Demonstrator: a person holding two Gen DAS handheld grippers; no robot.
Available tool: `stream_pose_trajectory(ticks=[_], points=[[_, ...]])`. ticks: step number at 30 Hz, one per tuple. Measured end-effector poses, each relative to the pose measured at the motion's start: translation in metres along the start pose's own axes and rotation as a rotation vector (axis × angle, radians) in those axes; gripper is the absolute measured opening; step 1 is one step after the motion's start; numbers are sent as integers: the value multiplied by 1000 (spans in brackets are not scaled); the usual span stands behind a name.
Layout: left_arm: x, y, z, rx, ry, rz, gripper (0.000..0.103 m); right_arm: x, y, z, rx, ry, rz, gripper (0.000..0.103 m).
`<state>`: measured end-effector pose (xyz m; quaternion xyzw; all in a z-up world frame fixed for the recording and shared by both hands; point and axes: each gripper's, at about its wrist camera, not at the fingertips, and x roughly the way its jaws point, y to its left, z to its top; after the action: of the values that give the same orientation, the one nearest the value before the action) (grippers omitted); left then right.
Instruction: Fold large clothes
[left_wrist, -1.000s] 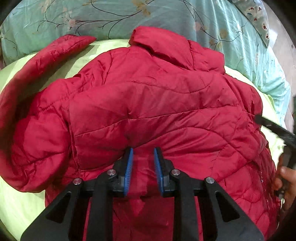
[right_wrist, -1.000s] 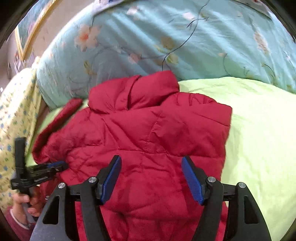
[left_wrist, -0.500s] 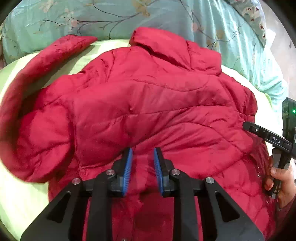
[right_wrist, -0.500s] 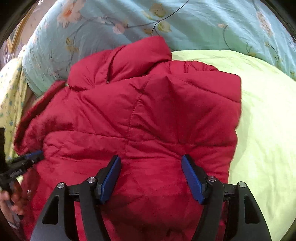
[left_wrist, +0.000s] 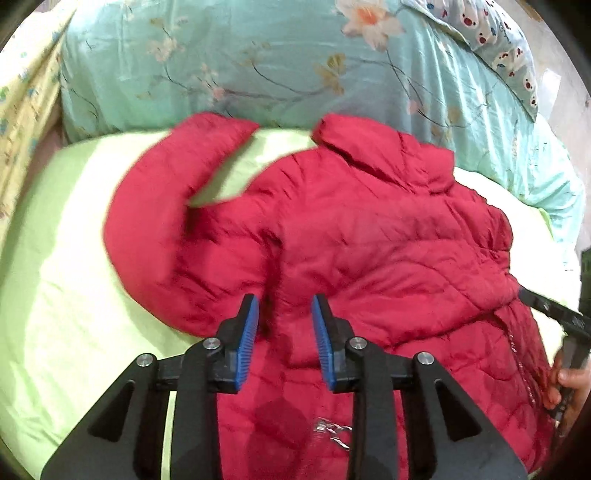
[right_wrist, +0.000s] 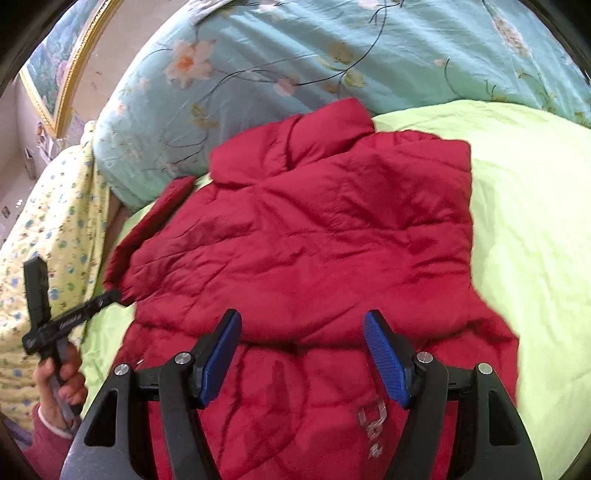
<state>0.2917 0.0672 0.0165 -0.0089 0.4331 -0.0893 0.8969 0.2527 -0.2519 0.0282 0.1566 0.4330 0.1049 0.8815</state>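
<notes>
Left wrist view: red quilted jacket (left_wrist: 369, 258) spread back-up on a lime-green bedsheet (left_wrist: 55, 277), collar (left_wrist: 384, 151) toward the floral teal duvet (left_wrist: 258, 62) at the far side, hem toward the camera. Long axis running from camera to duvet, roughly along the line of the left gripper (left_wrist: 284, 332). Blue pads (left_wrist: 247, 332) parted a little, having just been easing apart, with jacket fabric showing in the gap but seemingly below the pads, not pinched. One sleeve (left_wrist: 166, 206) lying out to the left, bent upward toward the duvet, motion-blurred, clear of the body panel and not yet folded in. At the right edge, a hand (left_wrist: 565, 384) gripping the other tool's handle, hard against the jacket's side seam.

Right wrist view: same jacket (right_wrist: 332, 240) directly ahead and below, collar (right_wrist: 314, 136) far, printed logo (right_wrist: 373, 424) near the hem between the tool's arms. Right gripper (right_wrist: 303, 350) spread wide, holding nothing, poised over the lower back panel. Jacket's right side already turned in, giving a straight edge beside the bare sheet (right_wrist: 535, 240). Left tool's tip (right_wrist: 110, 295) at the jacket's left edge, next to the loose sleeve (right_wrist: 159, 218). Yellow flowered cloth (right_wrist: 55, 240) further left.

Judging by this: loose sleeve nearest the left gripper, so likely that side's job to bring it across.
</notes>
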Motion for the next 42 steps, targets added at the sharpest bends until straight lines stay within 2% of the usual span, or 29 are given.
stream_pose_trajectory(ticks=[6, 10, 13, 20, 25, 27, 28, 29, 31, 33, 35, 37, 41, 42], points=[[6, 17, 38, 38, 11, 119, 36, -10, 16, -16, -18, 25, 59, 71], [25, 19, 59, 80, 57, 190, 49, -14, 22, -25, -20, 34, 74, 71], [41, 16, 72, 125, 70, 258, 53, -20, 24, -34, -10, 44, 86, 71], [95, 15, 105, 192, 166, 372, 56, -36, 33, -50, -31, 37, 108, 71], [148, 17, 116, 261, 234, 539, 56, -42, 31, -52, -13, 21, 114, 71], [163, 26, 115, 259, 260, 577, 51, -42, 30, -54, -10, 24, 116, 71], [166, 32, 116, 243, 263, 580, 31, -42, 28, -55, -10, 27, 117, 71], [165, 38, 116, 218, 263, 571, 22, -42, 27, -57, -10, 31, 118, 71], [152, 49, 116, 142, 222, 510, 13, -42, 26, -60, -5, 32, 119, 71], [134, 55, 116, 97, 166, 459, 10, -43, 24, -63, 2, 28, 124, 71], [107, 59, 112, 44, 100, 377, 9, -44, 24, -64, 5, 18, 129, 71], [85, 56, 109, 19, 52, 318, 9, -45, 24, -63, 11, 8, 133, 71], [33, 44, 95, -44, -60, 138, 9, -47, 27, -60, 11, -13, 140, 71], [25, 40, 92, -51, -75, 112, 9, -46, 28, -60, 12, -15, 141, 71]])
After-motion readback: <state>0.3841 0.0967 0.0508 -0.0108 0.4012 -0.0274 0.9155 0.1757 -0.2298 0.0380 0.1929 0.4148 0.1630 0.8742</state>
